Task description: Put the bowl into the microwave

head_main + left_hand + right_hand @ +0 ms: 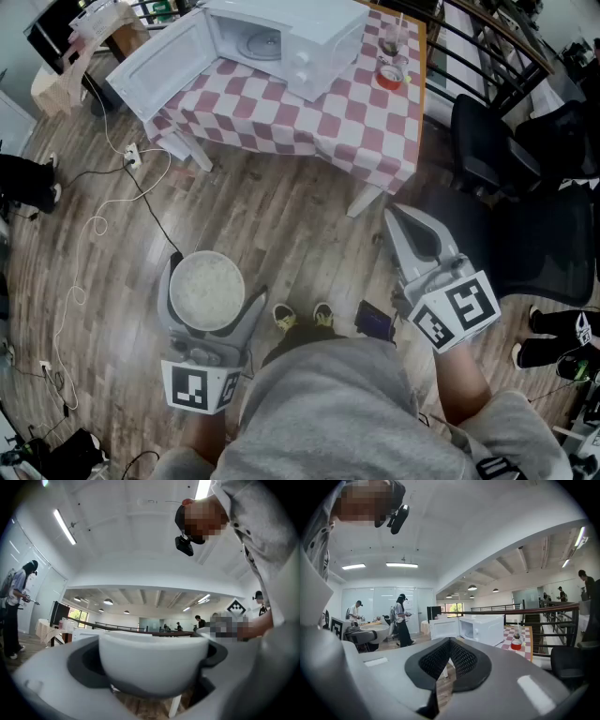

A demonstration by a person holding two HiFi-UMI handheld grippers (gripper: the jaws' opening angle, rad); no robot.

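Left jaws: the left gripper point(214, 281) has its jaws spread very wide. They hug the bowl point(204, 292), one on each side, and press on it.
Right jaws: the right gripper point(398, 225) has its jaws closed tight, tip to tip. Nothing is between them.
Pads: dark, with a bumpy mesh look in the right gripper view point(440, 660). The shells around them are smooth, grey and rounded.
Bowl: white, round and smooth on the outside, with a thick rim. The inside looks white and a bit grainy.
Where the bowl is: up in the air over the floor point(281, 225), at 8 o'clock in the head view, well apart from the microwave.
Microwave: a white, boxy microwave point(291, 42) at 12 o'clock, with its door point(164, 61) swung wide open toward 10 o'clock. A round plate shows inside.
Worktop: the worktop point(328, 122) wears a cloth of red and white squares. A see-through glass point(391, 67) with red in it stands at 3 o'clock from the microwave.
Floor: brown wood planks.
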